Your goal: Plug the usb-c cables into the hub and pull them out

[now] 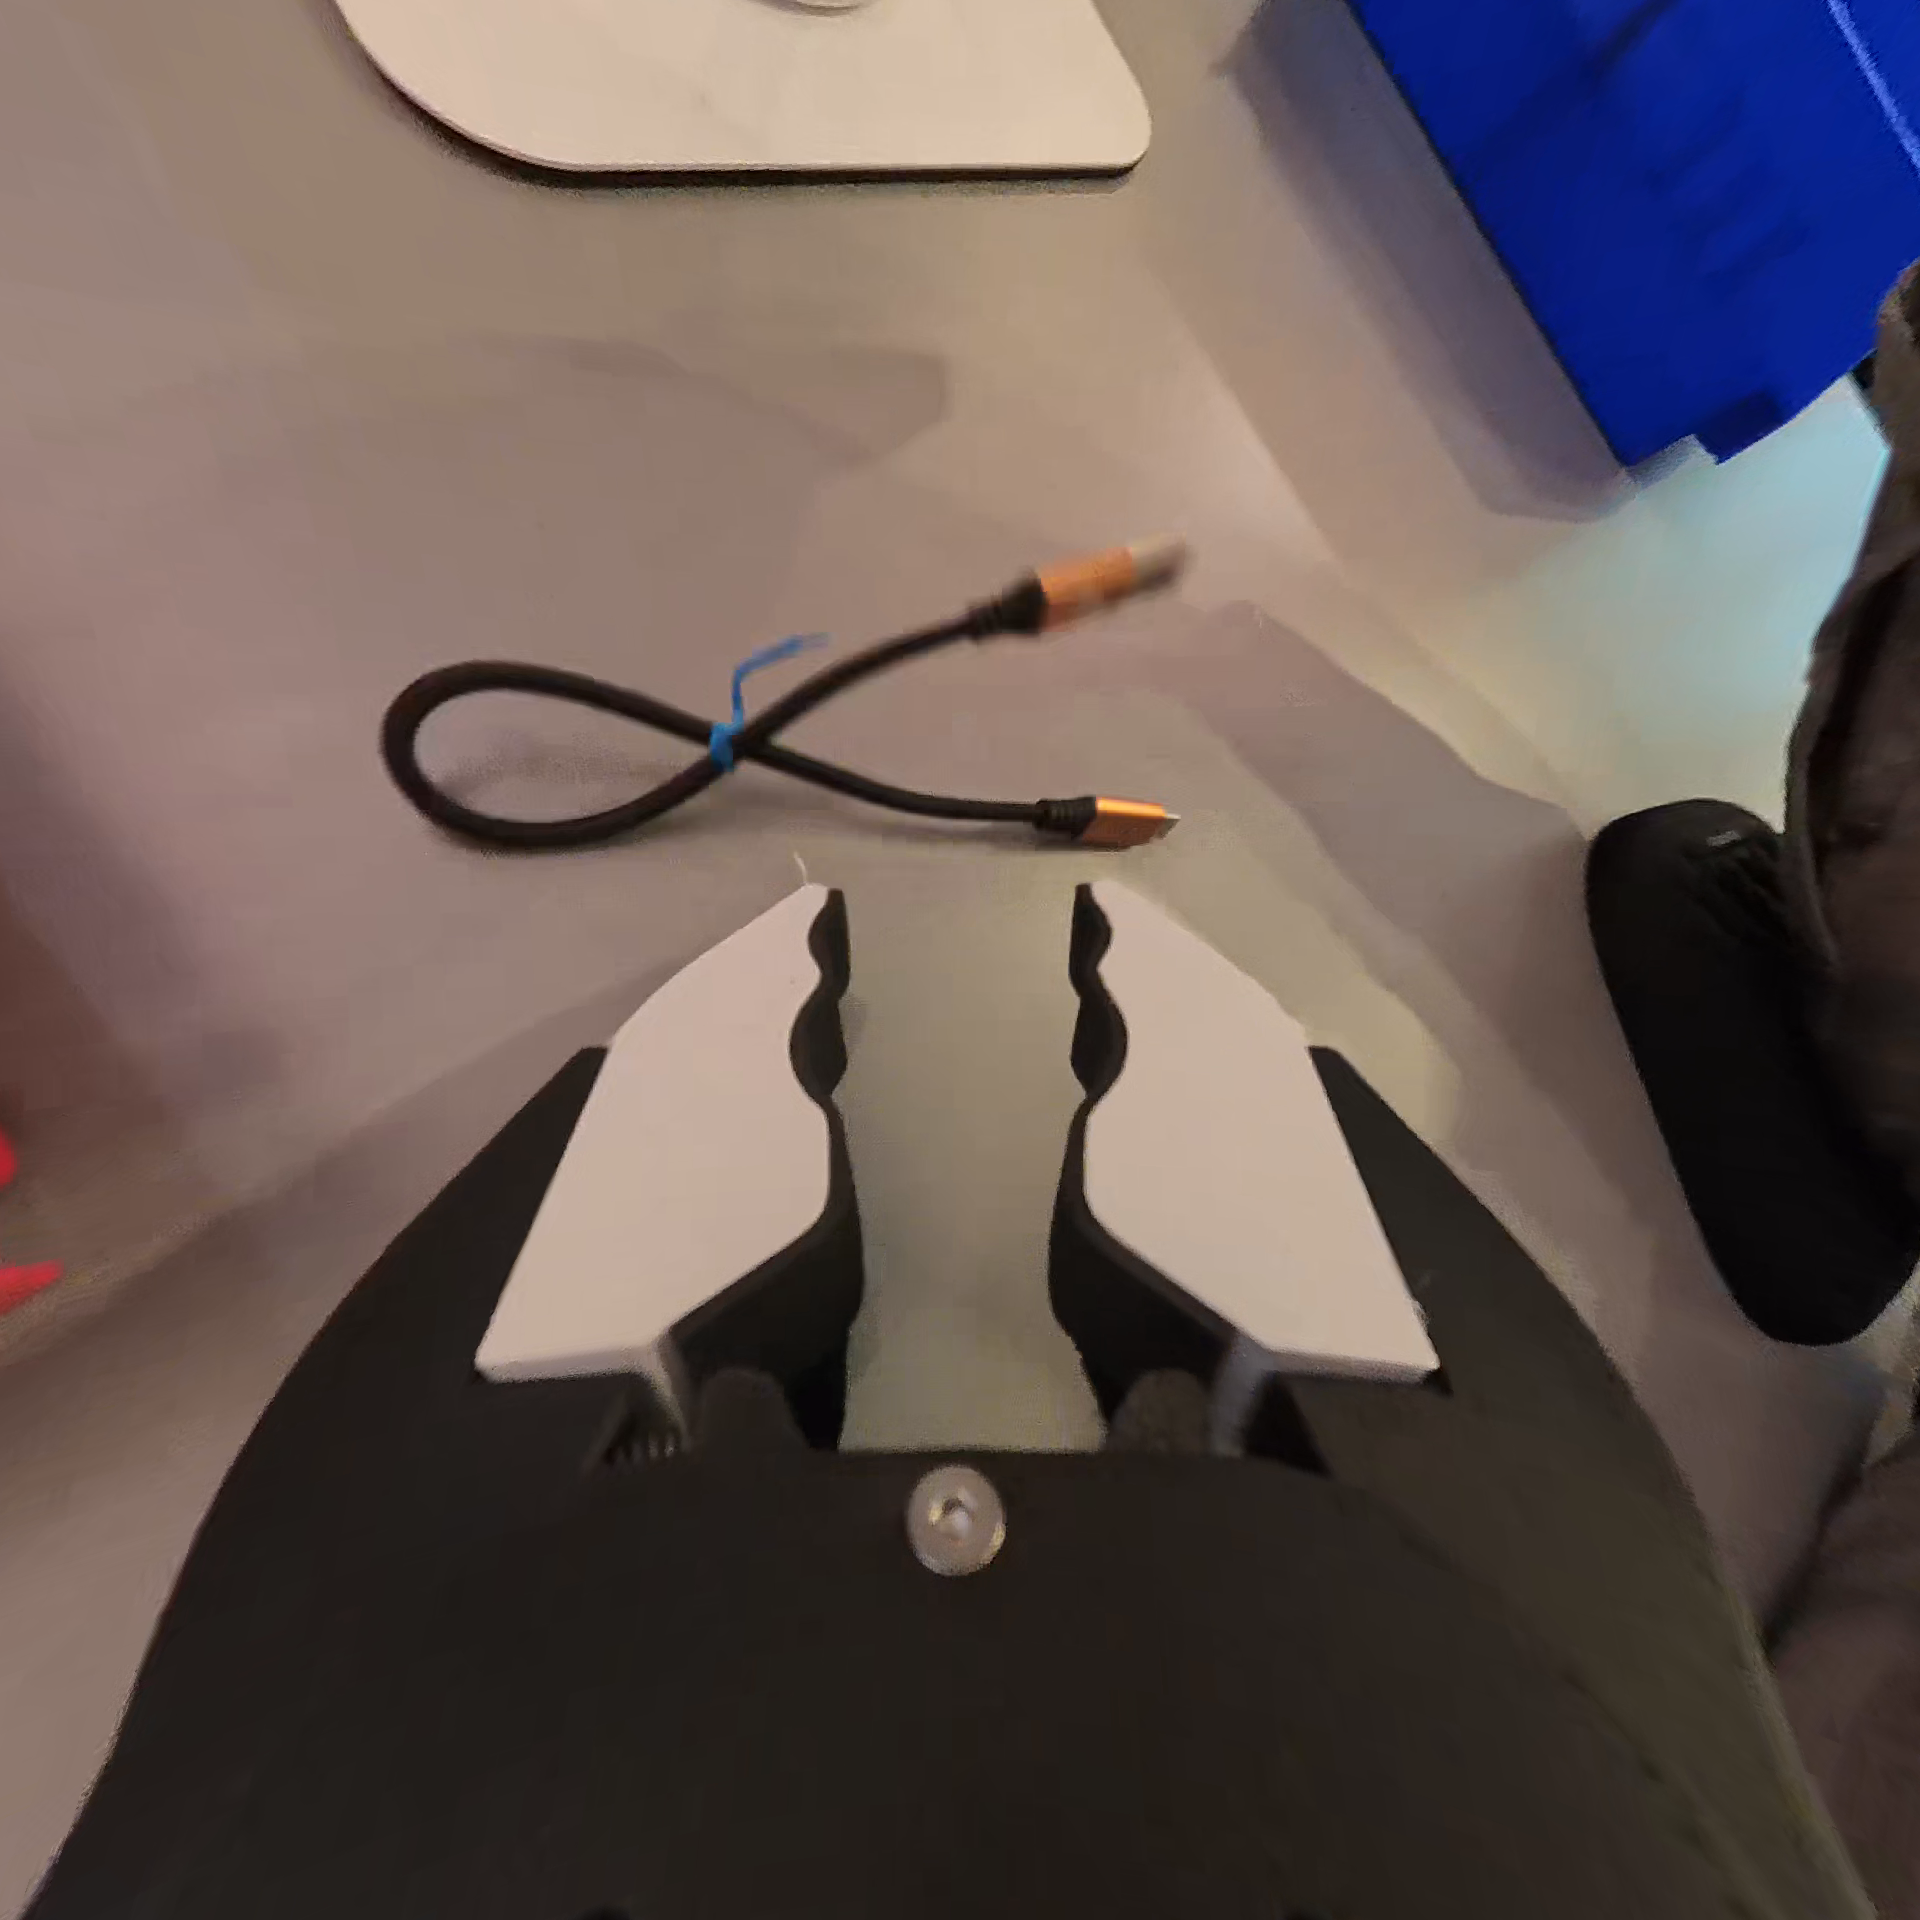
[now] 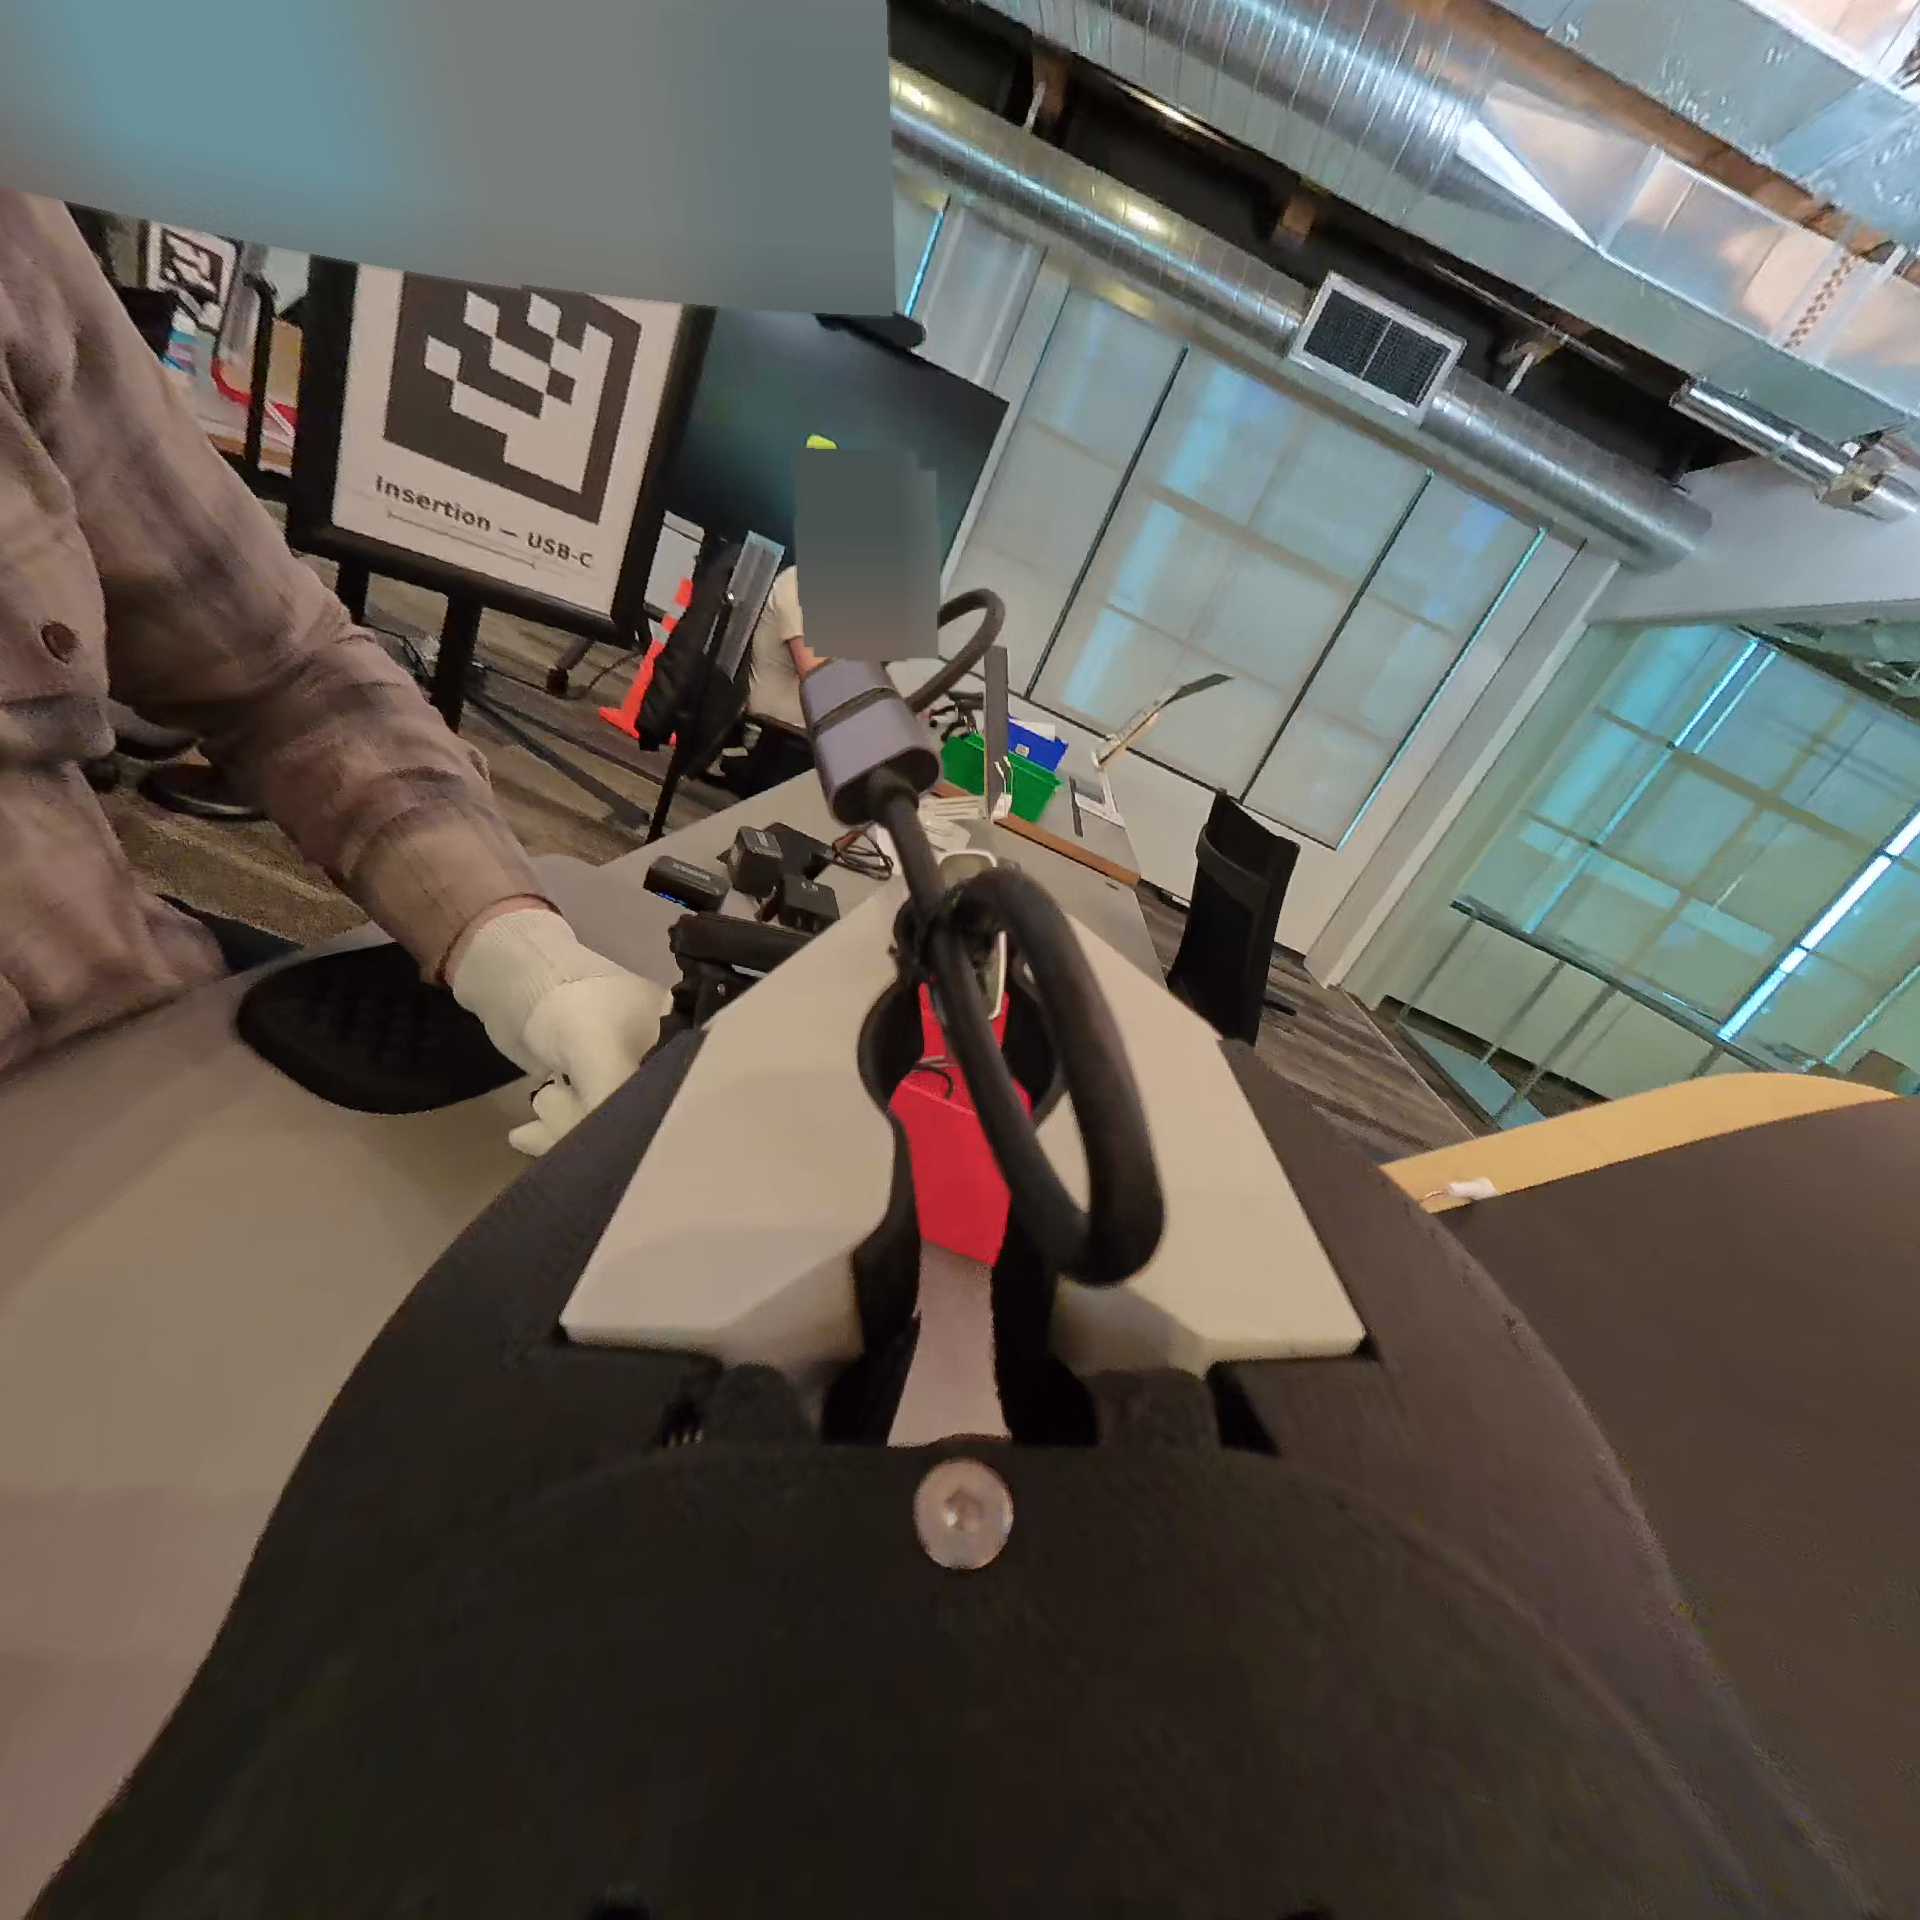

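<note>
- the left tongs (image 1: pixel 954 896) hover released above the grey tabletop (image 1: pixel 312 468), their white-and-black fingers (image 1: pixel 727 1091) spread with nothing between them
- just ahead of their tips lies a short black usb-c cable (image 1: pixel 582 727), crossed over itself in a loop and bound at the crossing with a blue tie (image 1: pixel 727 743); its small copper-sleeved plug (image 1: pixel 1117 821) points right, close to the fingertips but not touching them; its larger copper-sleeved plug (image 1: pixel 1107 577) lies farther back, also pointing right
- a pale flat base with rounded corners (image 1: pixel 779 94) sits at the far edge of the tabletop; a blue bin (image 1: pixel 1662 208) stands at the upper right; a black rounded pad (image 1: pixel 1725 1060) lies at the right edge
- the right tongs (image 2: pixel 951 940) are clenched on the thick black lead (image 2: pixel 1091 1091) of the hub (image 2: pixel 862 743); the grey hub is lifted in the air beyond the tips, tilted, and its lead curls back in a loop over the right finger
- a red block (image 2: pixel 951 1164) shows in the gap between the fingers, below the lead
- a person's white-gloved hand (image 2: pixel 561 1013) rests at the left, beside a black pad (image 2: pixel 364 1029)
- a black-and-white marker board (image 2: pixel 488 436) stands behind
</note>
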A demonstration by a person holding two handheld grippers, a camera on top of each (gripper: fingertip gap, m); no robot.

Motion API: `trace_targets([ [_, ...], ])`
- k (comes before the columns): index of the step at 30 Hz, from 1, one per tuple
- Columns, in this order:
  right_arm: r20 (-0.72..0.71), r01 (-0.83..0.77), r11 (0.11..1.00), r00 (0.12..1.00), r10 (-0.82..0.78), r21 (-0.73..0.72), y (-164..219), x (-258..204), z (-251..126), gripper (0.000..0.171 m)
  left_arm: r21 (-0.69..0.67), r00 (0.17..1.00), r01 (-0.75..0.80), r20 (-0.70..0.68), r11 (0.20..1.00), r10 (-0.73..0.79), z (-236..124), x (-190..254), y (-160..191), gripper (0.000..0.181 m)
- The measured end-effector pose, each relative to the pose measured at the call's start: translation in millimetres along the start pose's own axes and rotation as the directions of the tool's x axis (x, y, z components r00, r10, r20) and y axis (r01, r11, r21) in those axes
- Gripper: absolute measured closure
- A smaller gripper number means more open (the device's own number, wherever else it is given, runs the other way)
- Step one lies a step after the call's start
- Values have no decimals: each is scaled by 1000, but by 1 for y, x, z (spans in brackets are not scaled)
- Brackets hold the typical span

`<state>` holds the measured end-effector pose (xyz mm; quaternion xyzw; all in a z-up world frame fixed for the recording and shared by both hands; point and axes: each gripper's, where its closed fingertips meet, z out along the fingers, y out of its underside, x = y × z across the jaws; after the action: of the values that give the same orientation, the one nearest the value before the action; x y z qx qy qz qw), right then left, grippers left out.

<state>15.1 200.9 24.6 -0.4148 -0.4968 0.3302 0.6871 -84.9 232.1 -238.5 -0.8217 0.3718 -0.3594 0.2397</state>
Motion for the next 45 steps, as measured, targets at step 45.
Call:
trace_targets([
  [45,501,-71,970,864,-56,231,-82,-109,50,130,564,471,-651,-225,508,853,-141,206,-95,171],
])
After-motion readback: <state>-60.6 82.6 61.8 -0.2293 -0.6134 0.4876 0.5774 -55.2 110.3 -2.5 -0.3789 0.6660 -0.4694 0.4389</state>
